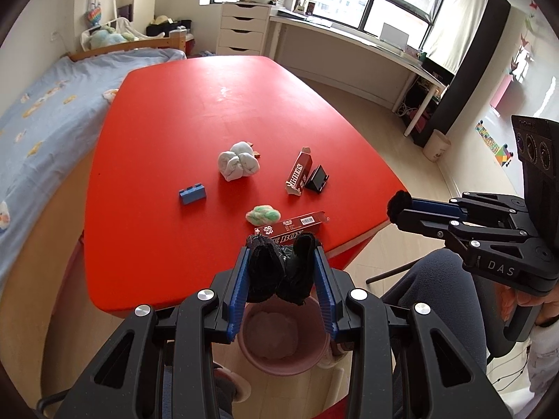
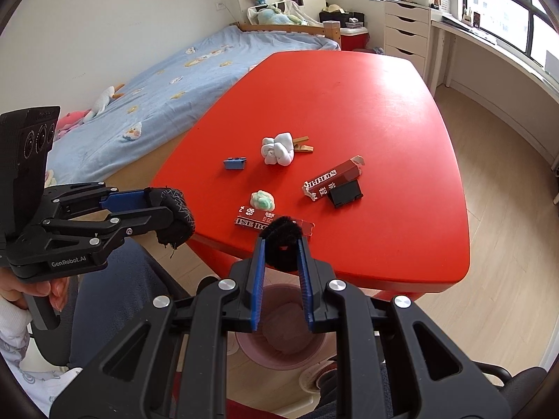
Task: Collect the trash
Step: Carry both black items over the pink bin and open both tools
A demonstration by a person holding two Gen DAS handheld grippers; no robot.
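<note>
Nearest you, at the bottom of both wrist views, the pink bin [image 1: 279, 342] sits on the floor just under the near edge of the table [image 1: 216, 104], with what looks like a crumpled wad already inside.

Your left hand-held gripper [image 1: 281, 262] hangs over it, its padded tips a little apart with nothing between them. Your right hand-held gripper [image 2: 281, 241] is closed, its fuzzy tips together and empty; in the left view it comes in from the right edge, off the table's corner.

Just beyond both sets of tips, at the table's near edge, lies the flattened red carton [image 1: 297, 225]. Its long axis runs across the frame, left to right, tilting slightly upward at the right end. It lies straight ahead of both hand-held grippers, about equally near to each, so either could take it; I judge the left better placed, since its jaws already stand part open, though they would need to straddle the carton's short side.

Touching or just behind that carton is the green-and-white crumpled wad [image 1: 263, 213]. Farther in, centre right, a second red carton [image 1: 298, 171] lies with its long axis running away from you, beside a small black stand [image 1: 318, 178]. Left of it are the blue block [image 1: 192, 193] and the pale rolled cloth [image 1: 238, 164]; these look less like trash.
</note>
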